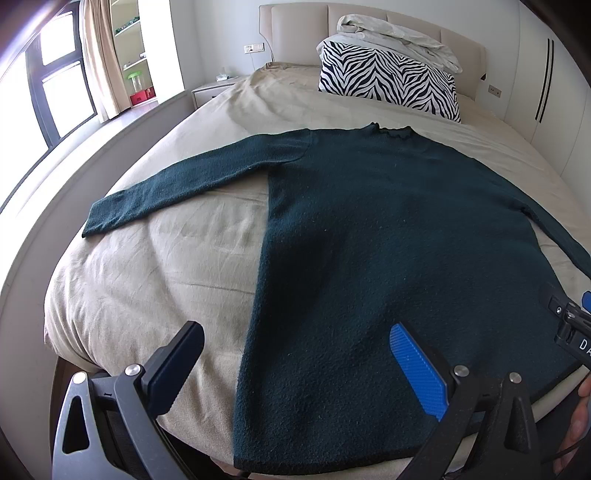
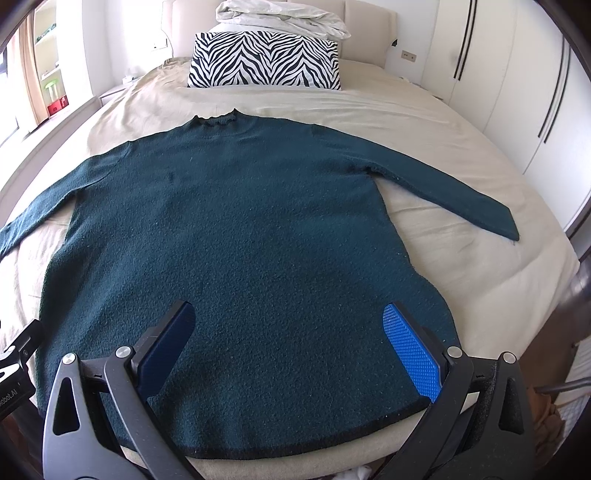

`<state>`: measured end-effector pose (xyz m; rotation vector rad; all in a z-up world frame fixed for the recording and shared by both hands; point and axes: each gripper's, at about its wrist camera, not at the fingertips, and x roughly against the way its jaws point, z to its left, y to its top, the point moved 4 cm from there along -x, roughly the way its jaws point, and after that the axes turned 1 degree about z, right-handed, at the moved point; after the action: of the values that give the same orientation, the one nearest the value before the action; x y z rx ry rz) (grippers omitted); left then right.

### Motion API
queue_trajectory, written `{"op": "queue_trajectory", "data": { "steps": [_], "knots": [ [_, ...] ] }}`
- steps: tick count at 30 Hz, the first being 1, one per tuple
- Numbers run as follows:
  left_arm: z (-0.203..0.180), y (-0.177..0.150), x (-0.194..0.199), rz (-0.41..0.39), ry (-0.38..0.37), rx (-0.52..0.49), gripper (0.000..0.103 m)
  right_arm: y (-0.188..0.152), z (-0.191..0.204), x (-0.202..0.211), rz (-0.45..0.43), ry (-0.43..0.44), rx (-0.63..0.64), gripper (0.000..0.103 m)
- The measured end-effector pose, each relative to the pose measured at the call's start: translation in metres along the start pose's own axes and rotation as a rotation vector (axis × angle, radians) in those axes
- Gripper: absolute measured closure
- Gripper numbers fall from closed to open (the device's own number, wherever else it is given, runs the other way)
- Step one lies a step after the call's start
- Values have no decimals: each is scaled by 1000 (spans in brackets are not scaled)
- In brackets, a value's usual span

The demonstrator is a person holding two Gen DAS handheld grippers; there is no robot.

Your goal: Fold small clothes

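Right wrist alone shows sweater's right cuff, flat.

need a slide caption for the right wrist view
Open right tongs hover over the hem of a dark green sweater spread flat on the bed.

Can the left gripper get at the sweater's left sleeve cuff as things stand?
Probably yes: the left gripper is open and the cuff lies flat on bare bedsheet, nothing covering it.

bed beige sheet | zebra pillow by headboard | window w/ daylight | white wardrobe
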<state>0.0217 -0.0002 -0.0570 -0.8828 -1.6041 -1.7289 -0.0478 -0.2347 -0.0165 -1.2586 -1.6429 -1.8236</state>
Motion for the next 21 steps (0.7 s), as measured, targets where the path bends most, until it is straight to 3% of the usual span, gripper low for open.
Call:
{"op": "queue_trajectory", "data": {
  "steps": [21],
  "knots": [
    [2,1,-1,11,-4,4,0,-2,4,-3,6,-2,2,0]
  ]
}}
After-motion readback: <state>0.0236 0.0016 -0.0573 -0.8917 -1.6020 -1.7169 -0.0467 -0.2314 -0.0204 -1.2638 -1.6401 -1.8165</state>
